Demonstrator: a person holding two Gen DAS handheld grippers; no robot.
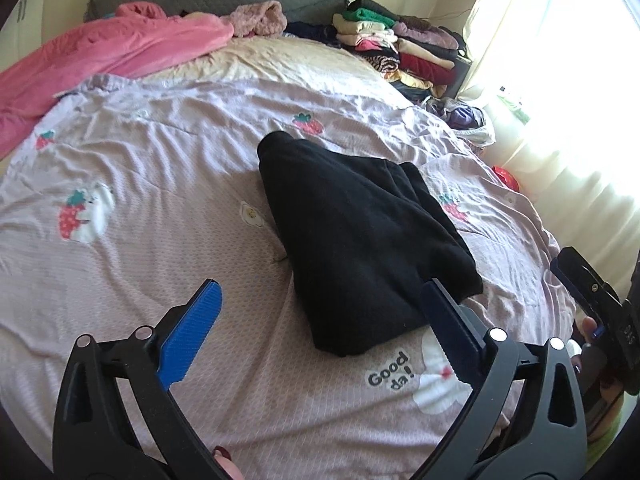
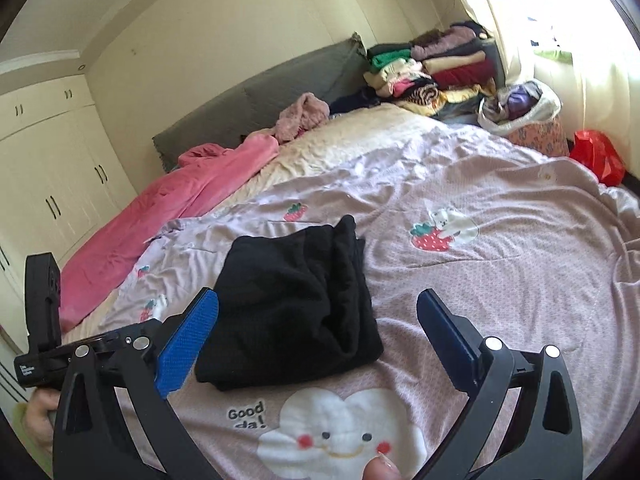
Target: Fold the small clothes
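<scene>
A black garment [image 1: 360, 236] lies folded in a compact bundle on the pink bedspread [image 1: 160, 184]; the right wrist view shows the same black garment [image 2: 292, 308]. My left gripper [image 1: 320, 296] is open above the bed, its fingers wide apart at the bundle's near edge and clear of the cloth. My right gripper [image 2: 318, 304] is open too, held over the bundle's near right corner with nothing between its fingers. The right gripper's body appears at the far right of the left wrist view, and the left gripper's body at the far left of the right wrist view.
A pink blanket [image 1: 100, 56] lies along the bed's left side. Stacks of folded clothes [image 1: 396, 44] stand at the headboard end by the bright window. A white bag of clothes [image 2: 520, 108] and a red bag [image 2: 598, 156] sit off the bed's right. White wardrobes [image 2: 52, 168] line the left wall.
</scene>
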